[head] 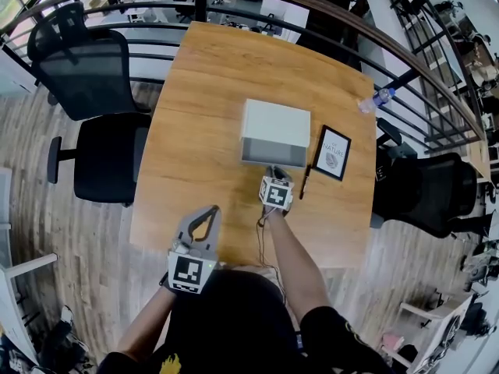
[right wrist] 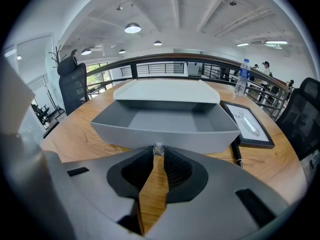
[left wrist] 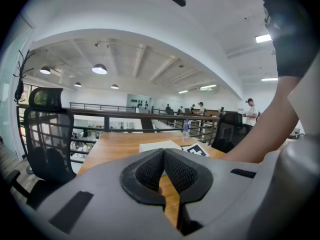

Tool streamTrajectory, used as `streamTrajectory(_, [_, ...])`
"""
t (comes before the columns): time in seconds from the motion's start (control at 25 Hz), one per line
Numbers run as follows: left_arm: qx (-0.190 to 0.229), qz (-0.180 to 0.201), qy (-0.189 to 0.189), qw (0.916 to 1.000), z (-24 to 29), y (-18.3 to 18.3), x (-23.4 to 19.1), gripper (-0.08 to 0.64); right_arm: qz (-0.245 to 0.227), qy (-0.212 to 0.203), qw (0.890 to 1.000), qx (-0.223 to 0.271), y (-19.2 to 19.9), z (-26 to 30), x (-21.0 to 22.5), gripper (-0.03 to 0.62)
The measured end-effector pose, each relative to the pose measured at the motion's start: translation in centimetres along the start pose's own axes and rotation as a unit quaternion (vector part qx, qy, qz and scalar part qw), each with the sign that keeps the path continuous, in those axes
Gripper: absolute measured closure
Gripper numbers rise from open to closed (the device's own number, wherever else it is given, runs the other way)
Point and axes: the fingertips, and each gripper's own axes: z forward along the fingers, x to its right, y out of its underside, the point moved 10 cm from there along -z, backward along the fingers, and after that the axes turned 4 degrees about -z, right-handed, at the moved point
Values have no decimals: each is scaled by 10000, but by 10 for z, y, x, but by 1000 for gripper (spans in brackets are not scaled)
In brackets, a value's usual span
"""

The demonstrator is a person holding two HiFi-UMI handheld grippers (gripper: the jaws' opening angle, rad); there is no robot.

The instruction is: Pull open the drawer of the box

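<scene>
Left gripper (head: 209,213) is nearest you, parked over the near end of the desk (head: 195,139), well back from the box (head: 275,121). Its fingers (left wrist: 145,171) are closed tip to tip with nothing in them.

Right gripper (right wrist: 158,153) is at the drawer (right wrist: 165,133) front. Its fingers (right wrist: 178,171) are pinched on the small clear knob (right wrist: 158,148), with only a narrow gap left between the pads.

The box sits mid-desk, with a pen (head: 306,181) and a frame (head: 333,153) just to its right. The drawer is part way out toward you.

Handling, my read:
- The box looks light and nothing braces it, so it may slide along with the drawer.
- The knob is hard, faceted and tiny, so it's likely slippery. It's the only hold, so keep it deep in the pads and pull level, straight back.
- If the box drags, your left is free to steady the lid.

Views:
- The right gripper view alone shows the knob in the pinch, and that the tray is empty.
- In the head view your marker cube covers that contact, but you get how far the drawer stands out and the desk room behind it.
- The left gripper view gives only the box top and your right forearm, with no drawer front.
</scene>
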Motion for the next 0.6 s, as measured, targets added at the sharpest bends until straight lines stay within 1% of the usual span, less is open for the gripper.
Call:
streamTrajectory(0.28, [17,0,17,10000,0,1,5,545,-32,-48,10000,-14,4,-3,-5,532])
streamTrajectory(0.48, [28,11,15,10000,-2,1,6,545,-40,-78,9999,71,3,-5,-7,532])
streamTrajectory(0.6, [57,-5,10,10000,-4,-1,7,544,-51,-83,10000,15,2,-9,-7,532])
